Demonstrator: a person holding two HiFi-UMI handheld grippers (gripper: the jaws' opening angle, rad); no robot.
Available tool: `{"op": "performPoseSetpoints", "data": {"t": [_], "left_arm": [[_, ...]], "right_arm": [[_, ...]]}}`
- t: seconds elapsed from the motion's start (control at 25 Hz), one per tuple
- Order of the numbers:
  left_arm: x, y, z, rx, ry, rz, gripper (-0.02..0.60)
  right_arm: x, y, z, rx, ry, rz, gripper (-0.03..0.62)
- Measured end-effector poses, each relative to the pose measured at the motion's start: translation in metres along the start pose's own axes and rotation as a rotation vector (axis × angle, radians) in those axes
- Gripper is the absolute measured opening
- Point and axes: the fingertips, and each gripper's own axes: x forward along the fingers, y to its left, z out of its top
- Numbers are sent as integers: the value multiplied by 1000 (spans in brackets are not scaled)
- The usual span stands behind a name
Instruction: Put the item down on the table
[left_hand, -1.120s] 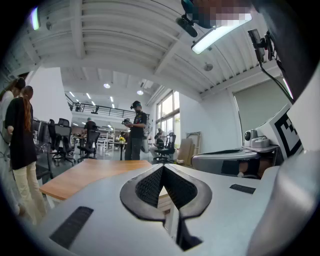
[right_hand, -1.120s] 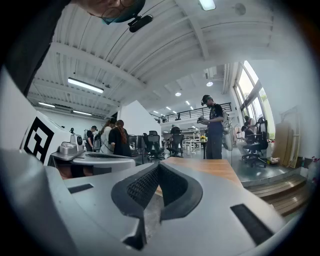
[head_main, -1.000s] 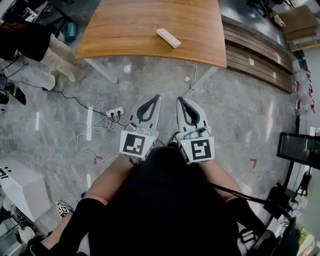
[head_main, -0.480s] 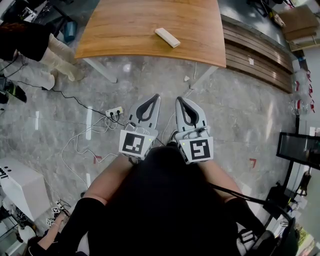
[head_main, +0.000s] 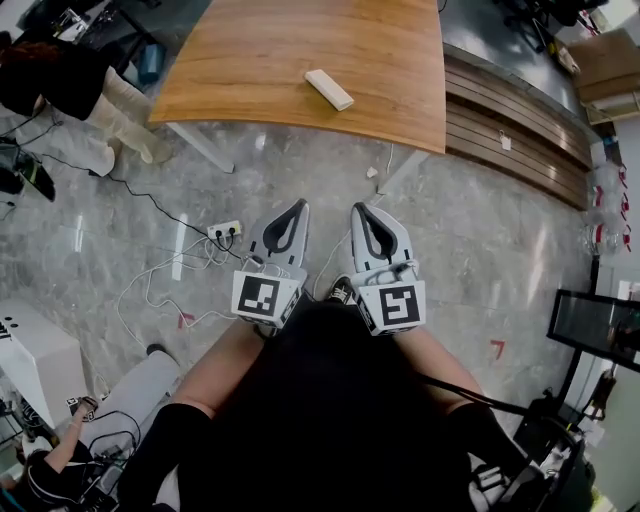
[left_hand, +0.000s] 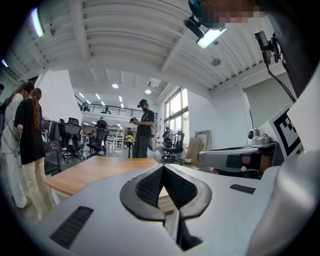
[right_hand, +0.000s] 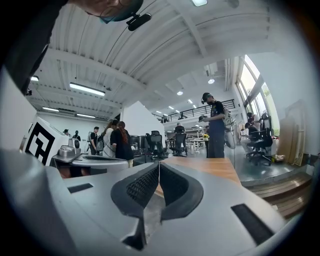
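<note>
The pale bar (head_main: 329, 89) is lying flat on the wooden table (head_main: 250, 60), towards its near edge and well apart from both tools. It is looking slim, stiff and light to me, probably smooth, so pinching across its narrow width near the middle seems best. Its long axis is running diagonally, far-left to near-right. The left gripper (head_main: 297, 204) and right gripper (head_main: 358, 208) are hanging over the floor, both clenched on nothing
</note>
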Motion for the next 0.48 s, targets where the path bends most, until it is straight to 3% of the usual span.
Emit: {"op": "performPoseSetpoints", "data": {"t": [0.48], "left_arm": [[68, 13, -8, -15, 19, 11, 5]], "right_arm": [[56, -41, -16, -10, 30, 61, 14]]}}
